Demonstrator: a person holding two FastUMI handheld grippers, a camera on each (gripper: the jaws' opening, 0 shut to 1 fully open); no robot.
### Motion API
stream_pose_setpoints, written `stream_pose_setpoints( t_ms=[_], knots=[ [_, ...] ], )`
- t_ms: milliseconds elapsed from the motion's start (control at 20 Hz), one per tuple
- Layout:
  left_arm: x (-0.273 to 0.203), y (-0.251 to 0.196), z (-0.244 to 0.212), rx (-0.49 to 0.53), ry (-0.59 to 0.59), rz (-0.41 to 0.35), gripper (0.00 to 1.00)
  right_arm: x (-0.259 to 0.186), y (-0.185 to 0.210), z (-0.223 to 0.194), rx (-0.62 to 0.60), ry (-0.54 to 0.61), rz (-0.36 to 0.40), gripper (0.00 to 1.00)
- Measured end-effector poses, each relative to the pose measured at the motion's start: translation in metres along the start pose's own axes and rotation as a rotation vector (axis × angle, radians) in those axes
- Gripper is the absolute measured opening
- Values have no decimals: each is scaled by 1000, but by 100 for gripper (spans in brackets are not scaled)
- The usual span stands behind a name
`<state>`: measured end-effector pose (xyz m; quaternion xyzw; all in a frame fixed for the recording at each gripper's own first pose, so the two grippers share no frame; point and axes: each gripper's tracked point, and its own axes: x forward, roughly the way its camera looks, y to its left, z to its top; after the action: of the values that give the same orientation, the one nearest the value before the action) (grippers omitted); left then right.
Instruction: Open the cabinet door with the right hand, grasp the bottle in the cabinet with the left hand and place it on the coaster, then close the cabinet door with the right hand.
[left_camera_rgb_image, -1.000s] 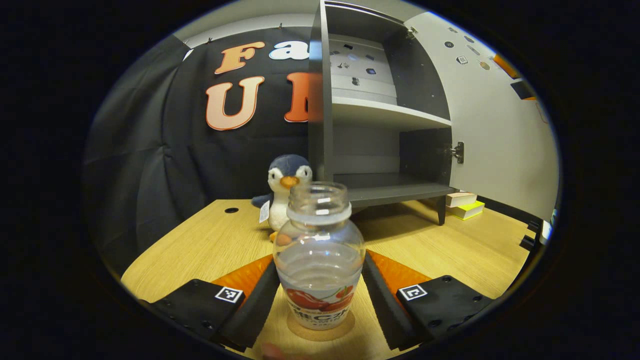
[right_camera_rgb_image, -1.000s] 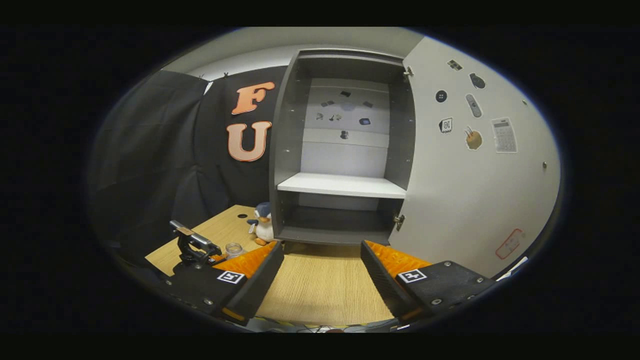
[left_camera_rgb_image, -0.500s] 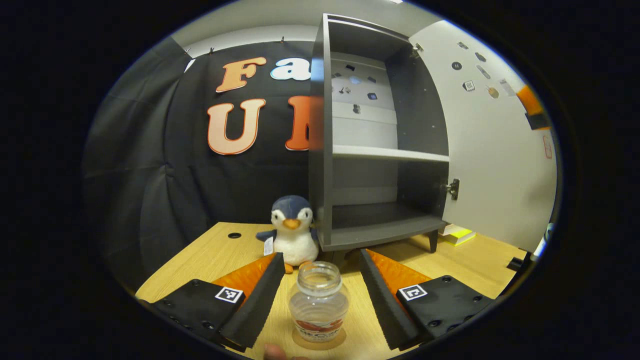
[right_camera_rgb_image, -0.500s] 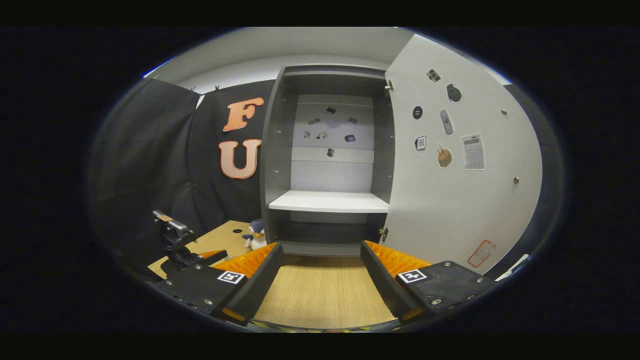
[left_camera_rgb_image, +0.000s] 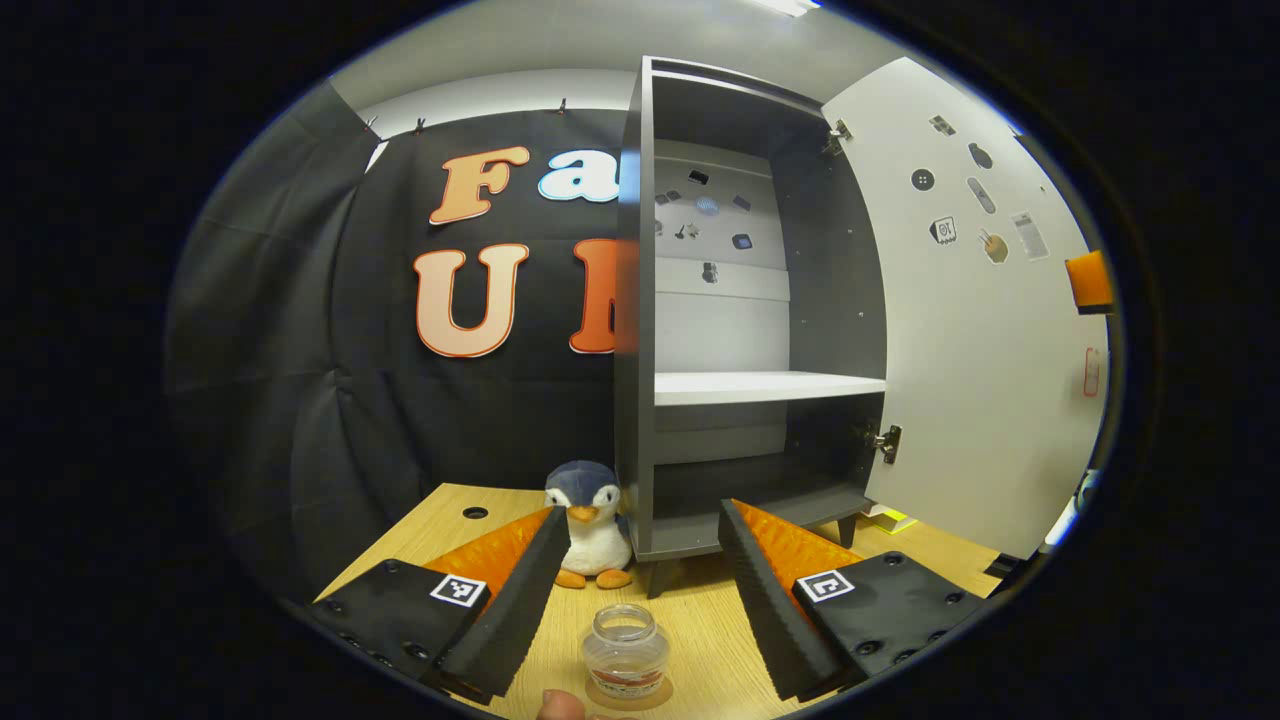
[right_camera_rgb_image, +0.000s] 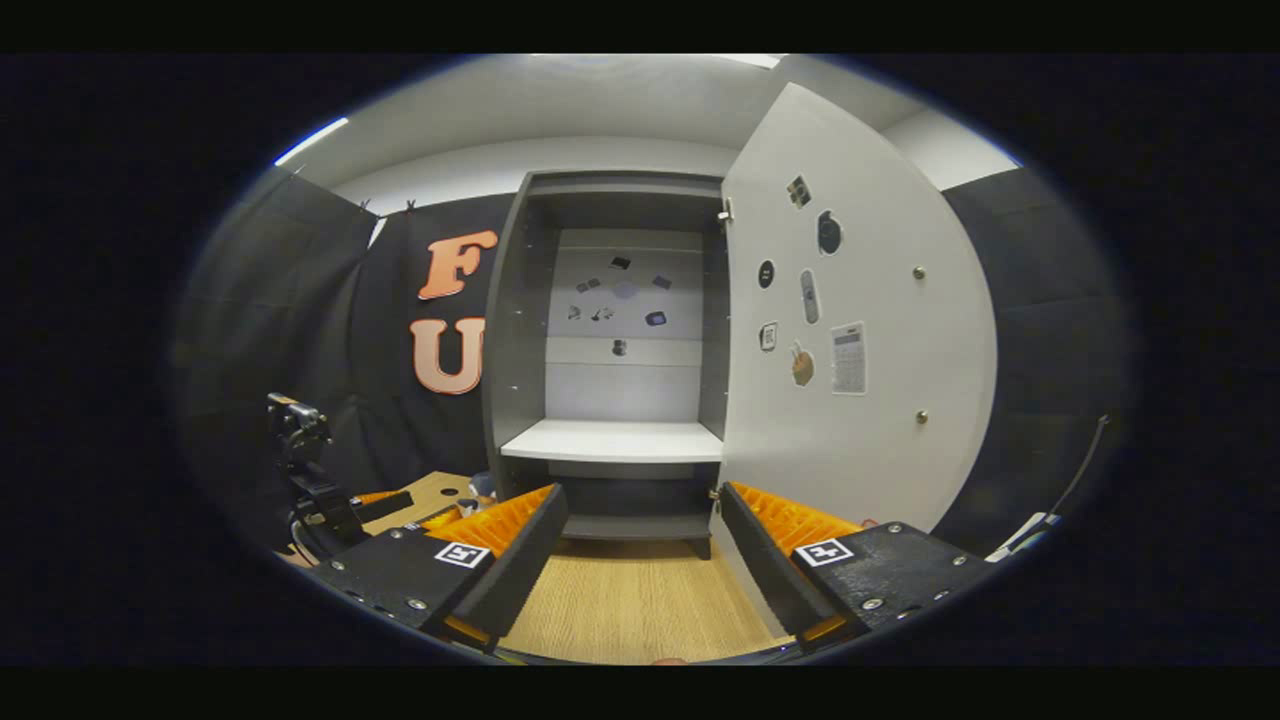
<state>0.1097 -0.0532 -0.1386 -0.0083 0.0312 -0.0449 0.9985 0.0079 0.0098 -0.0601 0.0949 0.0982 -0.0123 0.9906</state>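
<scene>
The bottle (left_camera_rgb_image: 624, 652), clear and uncapped with a red label, stands upright on a round coaster (left_camera_rgb_image: 628, 692) on the wooden bench (left_camera_rgb_image: 700, 640), low in the left gripper view. The left claw (left_camera_rgb_image: 640, 570) is spread wide, its two fingers well apart on either side of the bottle and touching nothing. A plush penguin (left_camera_rgb_image: 590, 525) sits on the bench beyond the bottle, just beside the left wall of the cabinet (left_camera_rgb_image: 636, 330). The cabinet is dark grey with a white shelf (left_camera_rgb_image: 765, 386) across its middle. Its white door (left_camera_rgb_image: 975, 340) is swung open to the right and carries several small stickers.

In the right gripper view, the right claw (right_camera_rgb_image: 642, 540) is also spread open and holds nothing, hovering over the bench (right_camera_rgb_image: 625, 610) in front of the cabinet (right_camera_rgb_image: 515, 330). The open door (right_camera_rgb_image: 860, 330) stands just right of centre, its lower edge near the claw's right-hand finger. The other gripper (right_camera_rgb_image: 310, 480) appears at the far left edge.
</scene>
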Motion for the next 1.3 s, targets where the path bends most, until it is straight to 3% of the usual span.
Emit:
stream_pose_setpoints(
  t_ms=[300,600,800,1100,1300],
  knots=[
    [-3,-17,35,-15,-21,4,97,-26,-49,16,45,-28,-63,97],
    [2,-46,66,-48,-38,-8,97,-57,-93,34,-46,-68,-113,95],
    [1,-64,83,-55,-60,-3,97,-70,-126,42,-41,-89,-138,95],
    [-11,-76,95,-64,-59,50,97,-78,-191,49,-28,-92,-176,95],
    [-21,-76,108,-38,-79,91,97,-61,-211,51,-17,-91,-139,95]
  ],
)
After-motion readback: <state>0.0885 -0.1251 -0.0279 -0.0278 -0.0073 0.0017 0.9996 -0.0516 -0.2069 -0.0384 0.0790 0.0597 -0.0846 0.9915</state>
